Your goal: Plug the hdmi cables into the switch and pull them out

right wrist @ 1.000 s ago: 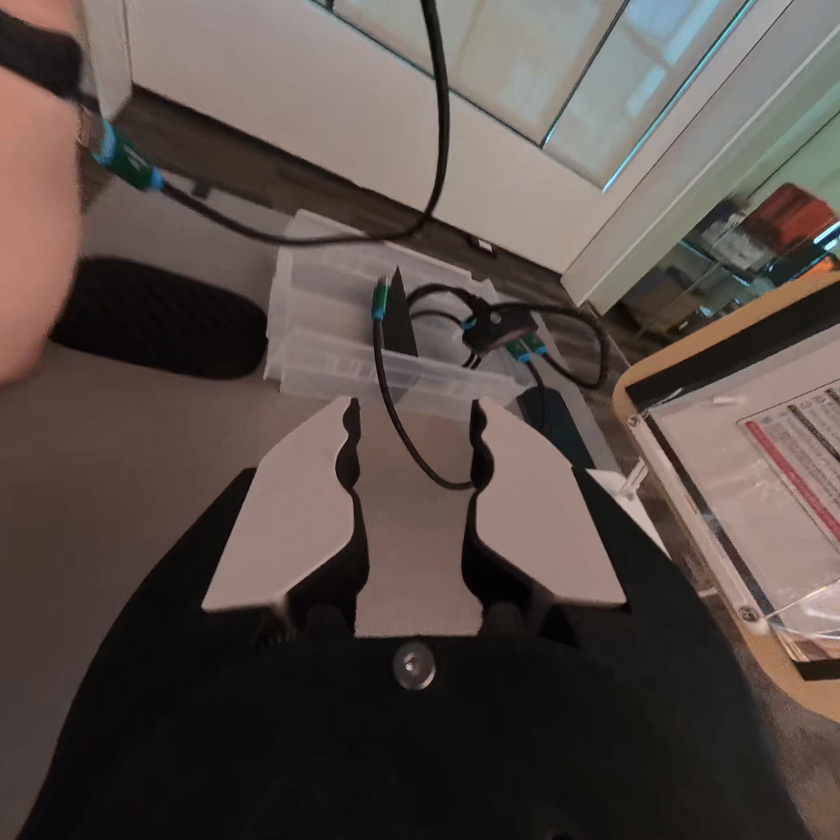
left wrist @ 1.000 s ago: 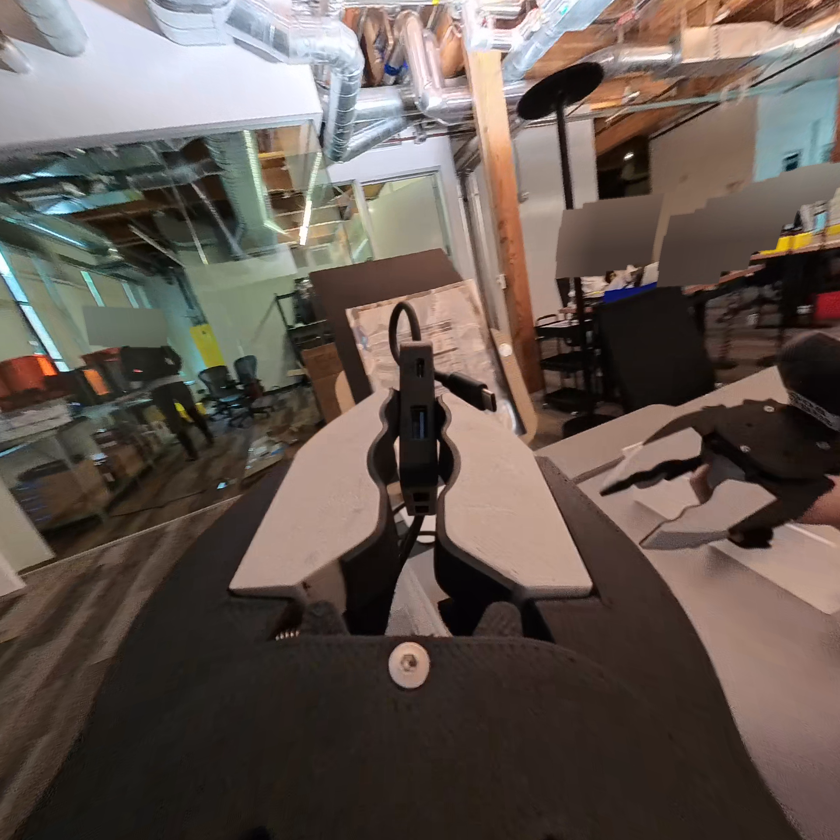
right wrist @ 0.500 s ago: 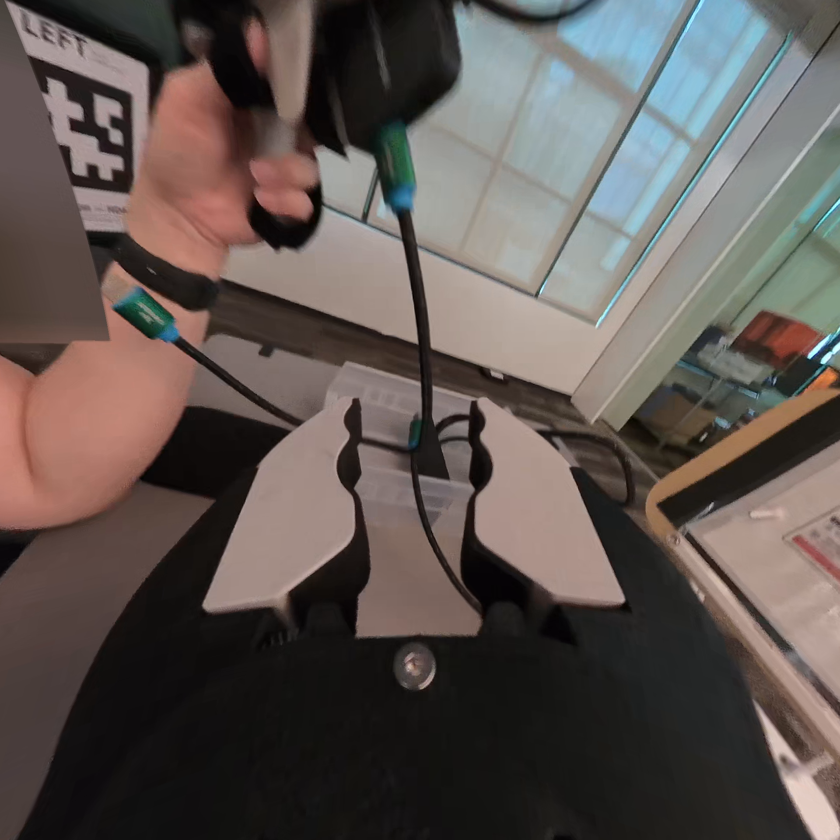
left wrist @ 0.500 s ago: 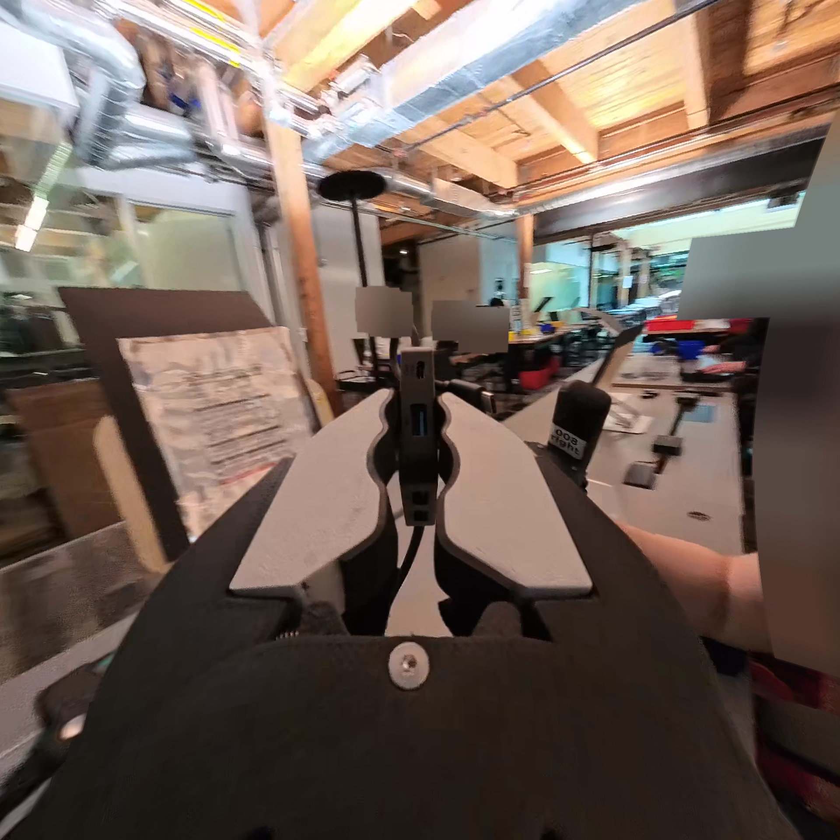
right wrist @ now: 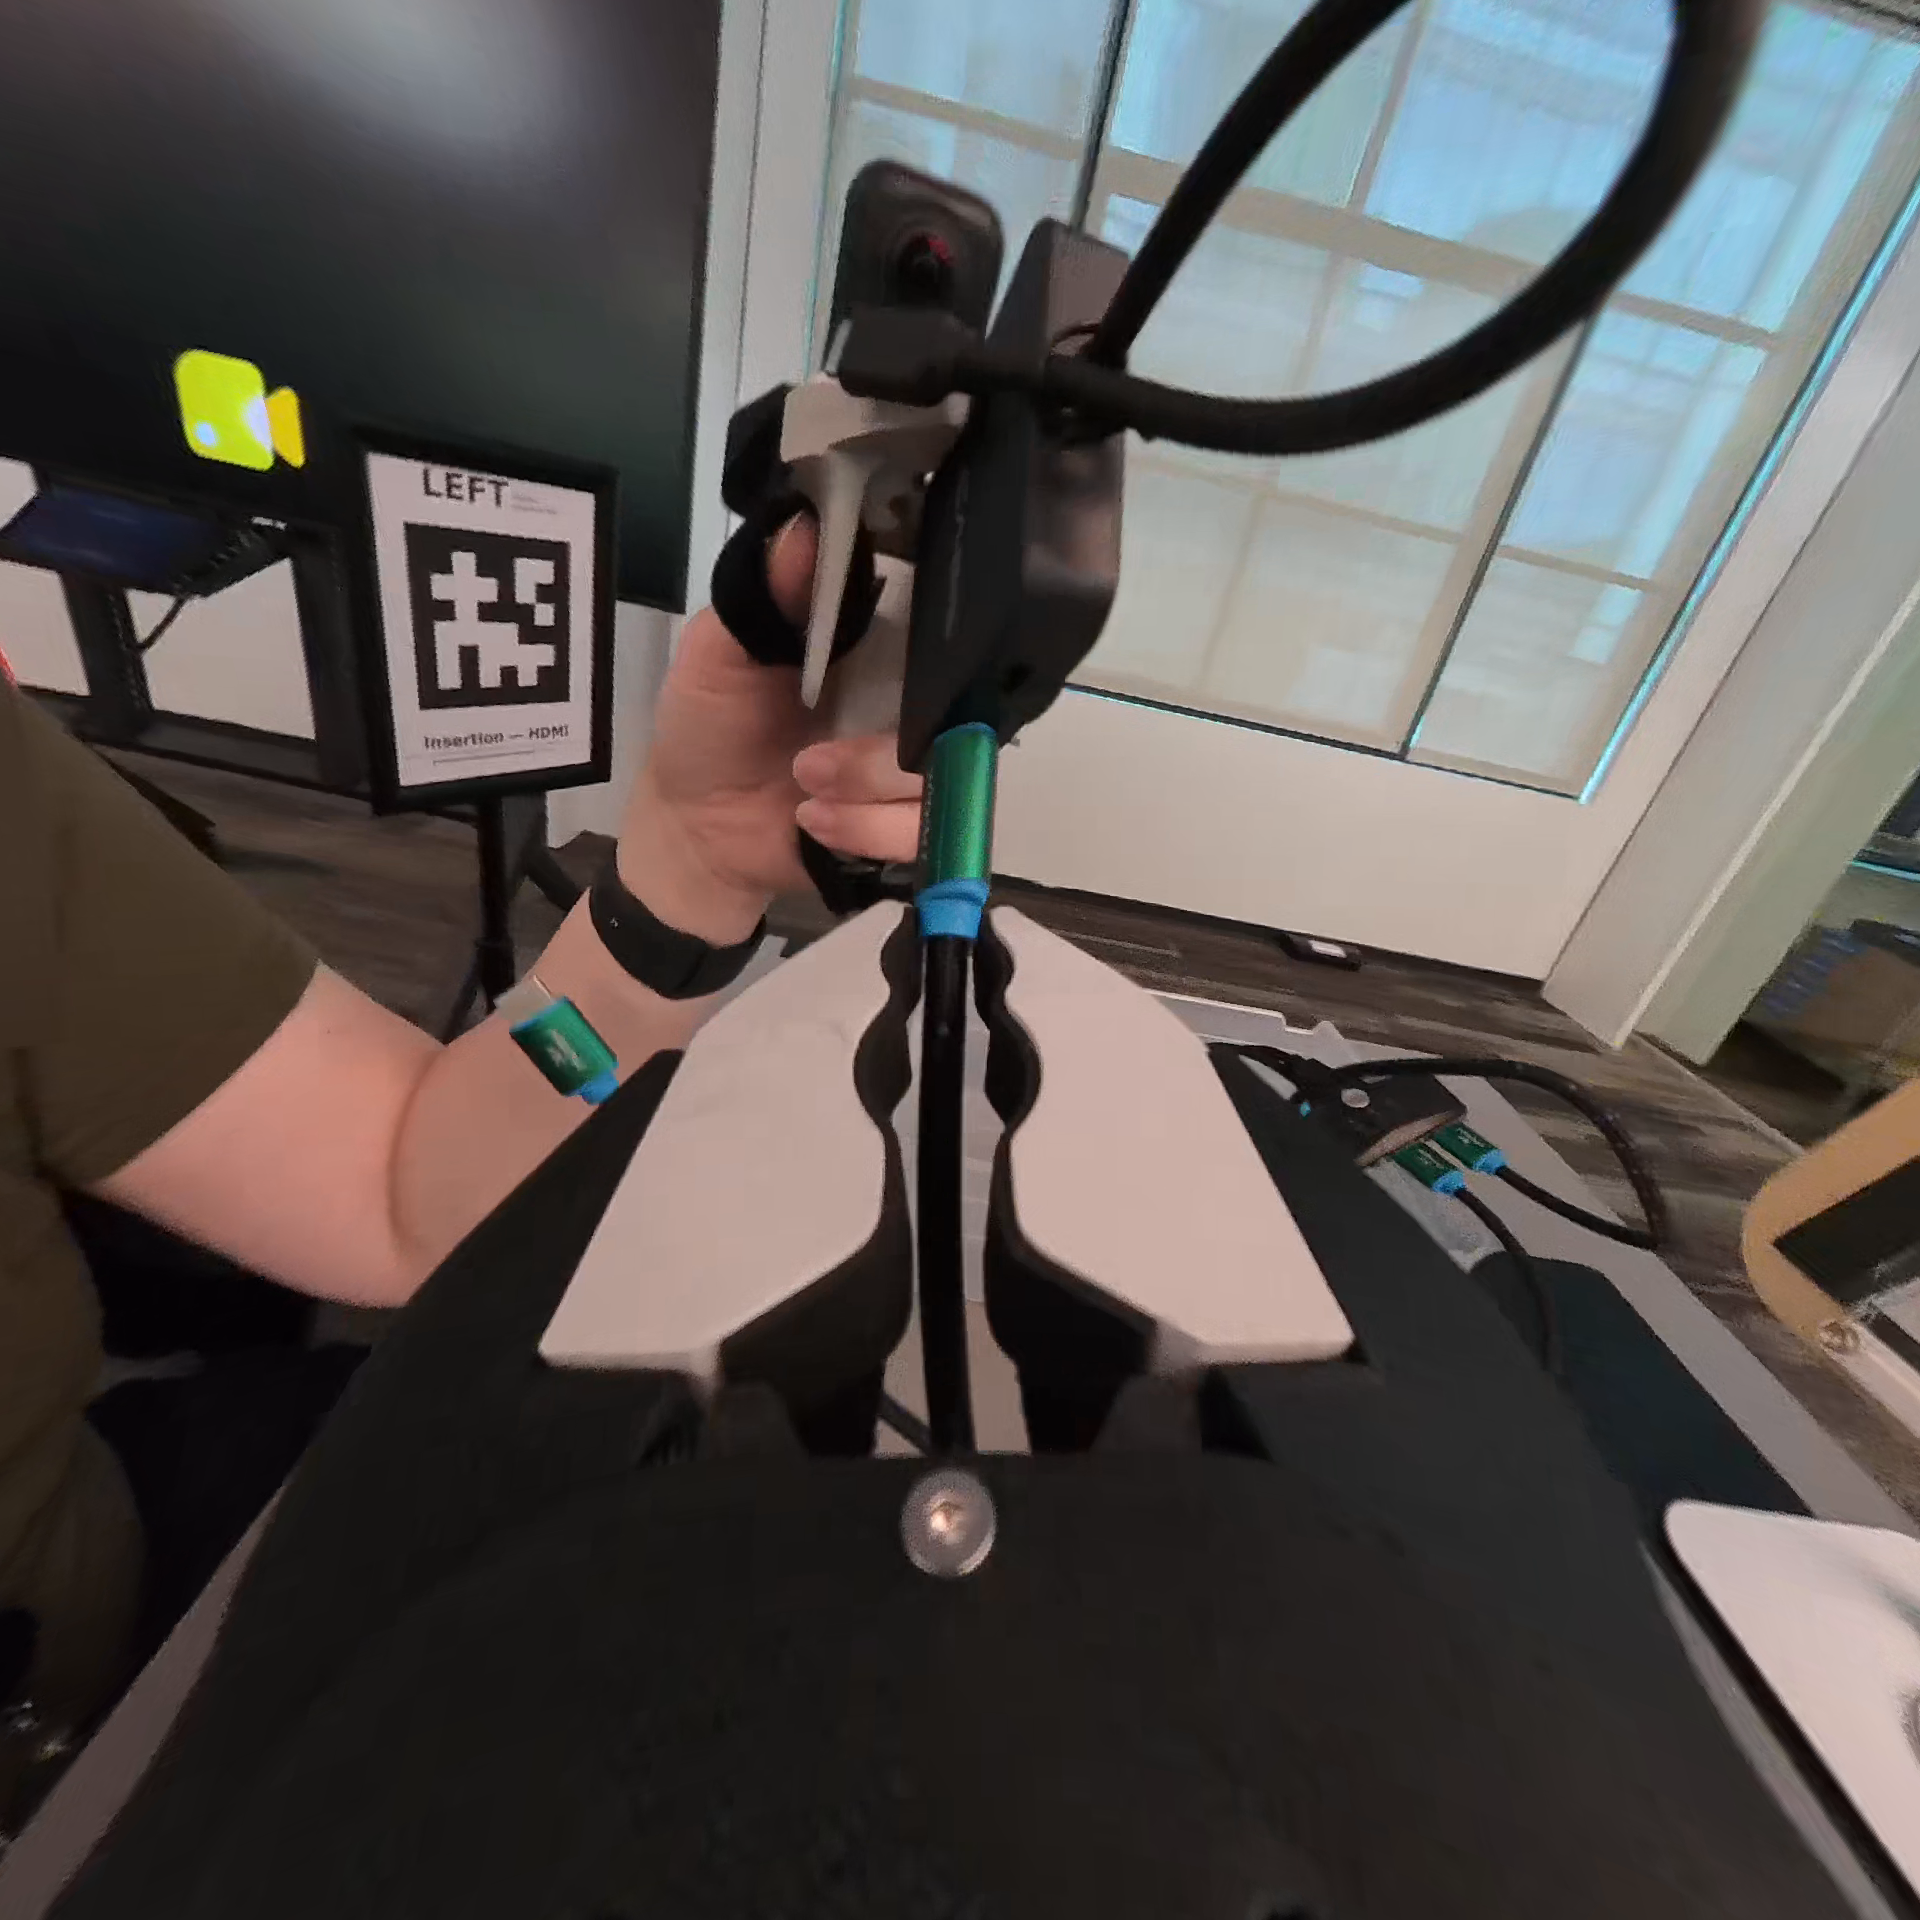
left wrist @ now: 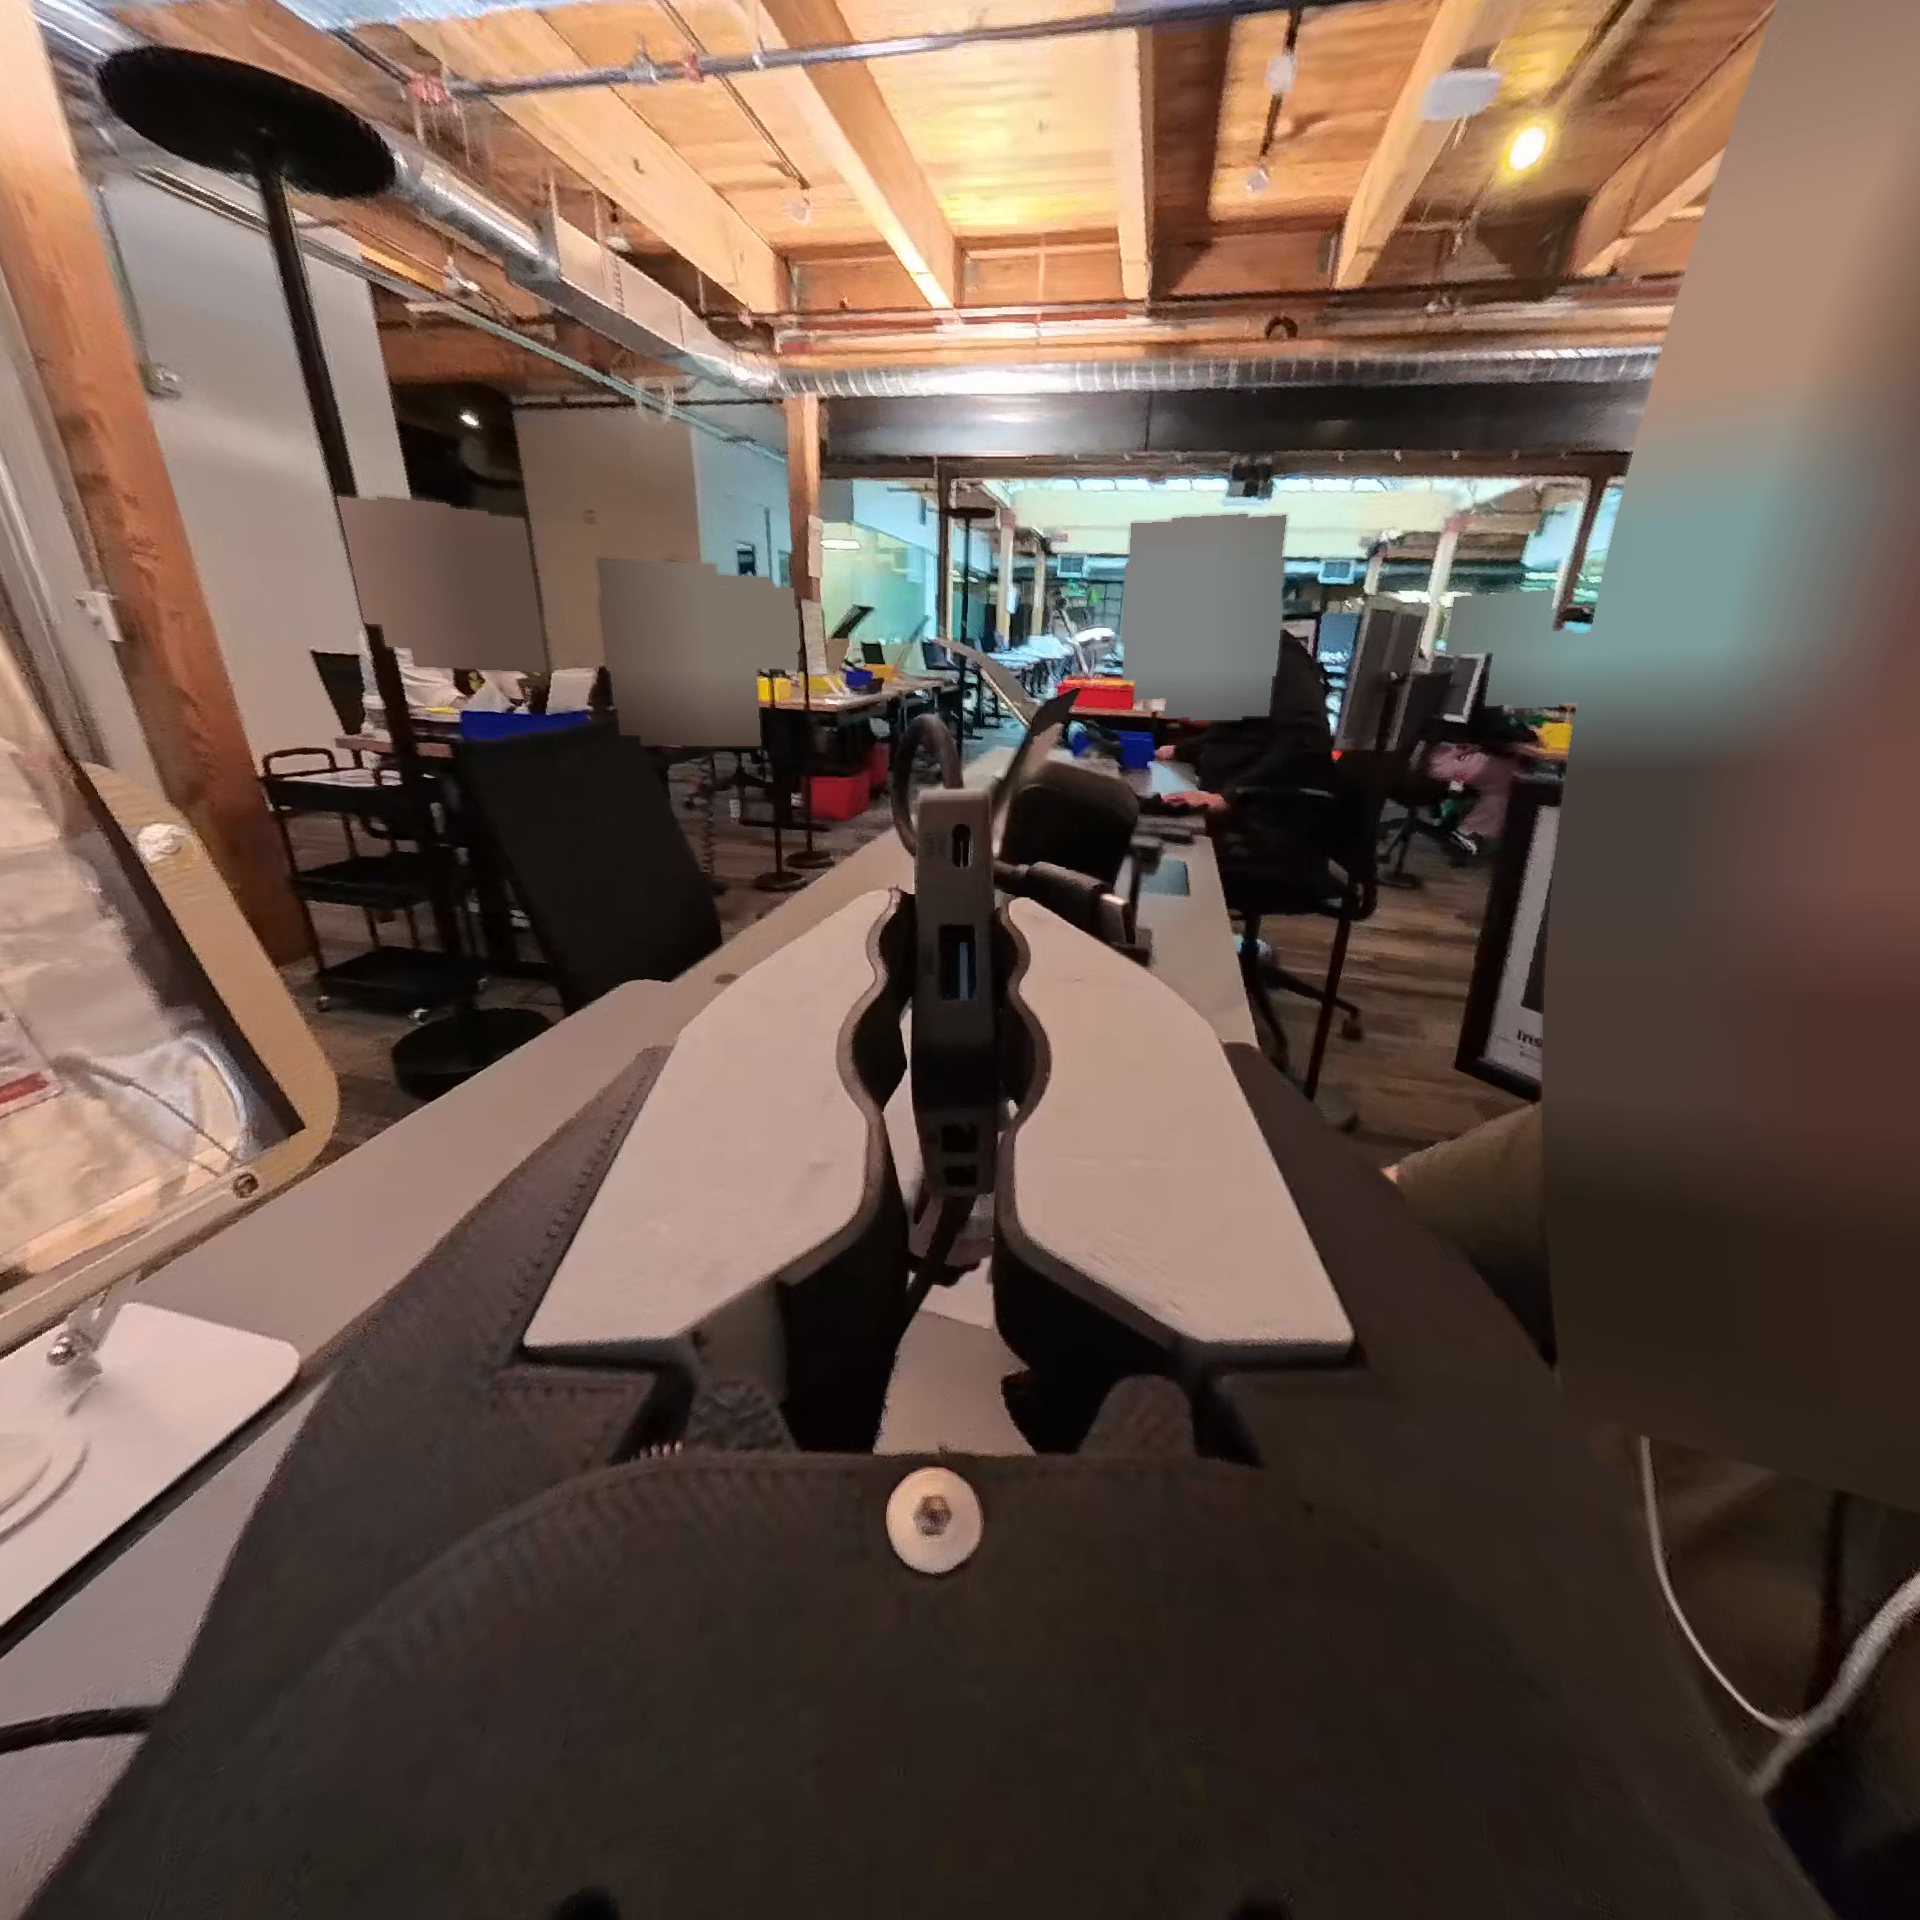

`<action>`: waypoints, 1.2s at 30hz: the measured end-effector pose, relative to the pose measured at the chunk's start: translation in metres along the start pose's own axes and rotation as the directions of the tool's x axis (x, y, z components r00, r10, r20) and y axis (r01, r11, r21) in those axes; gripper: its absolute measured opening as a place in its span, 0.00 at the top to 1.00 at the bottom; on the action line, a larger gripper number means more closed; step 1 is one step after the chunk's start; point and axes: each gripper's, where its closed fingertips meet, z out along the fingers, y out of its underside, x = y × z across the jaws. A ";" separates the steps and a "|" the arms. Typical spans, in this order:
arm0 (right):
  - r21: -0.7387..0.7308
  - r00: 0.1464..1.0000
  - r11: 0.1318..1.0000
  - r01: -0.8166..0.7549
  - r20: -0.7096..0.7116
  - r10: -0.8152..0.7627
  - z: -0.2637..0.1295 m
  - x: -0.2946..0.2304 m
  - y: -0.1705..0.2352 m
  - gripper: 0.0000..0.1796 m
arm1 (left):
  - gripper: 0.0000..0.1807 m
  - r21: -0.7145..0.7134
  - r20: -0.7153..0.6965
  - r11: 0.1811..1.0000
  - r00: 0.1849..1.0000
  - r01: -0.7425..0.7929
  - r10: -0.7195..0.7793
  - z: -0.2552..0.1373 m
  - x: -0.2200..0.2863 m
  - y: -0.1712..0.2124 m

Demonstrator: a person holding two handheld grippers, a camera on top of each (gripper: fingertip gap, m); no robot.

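I've got the left gripper (left wrist: 943, 935) clamped on the switch (left wrist: 948, 940), right gripper (right wrist: 943, 935) pinched on the cable (right wrist: 943, 1143) just below its green plug (right wrist: 958, 805); I'd pull straight along the plug axis, no twisting.

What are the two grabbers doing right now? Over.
Left gripper shut on slim grey port adapter, held high. Right gripper closed around black cable below green metal plug. Plug seated in adapter. Nothing blocking.
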 end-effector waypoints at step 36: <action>-0.854 0.513 0.218 0.473 0.066 -0.856 -0.059 0.067 0.068 0.94 | 0.90 -0.782 -0.083 0.239 0.476 -0.575 0.875 0.008 -0.101 0.149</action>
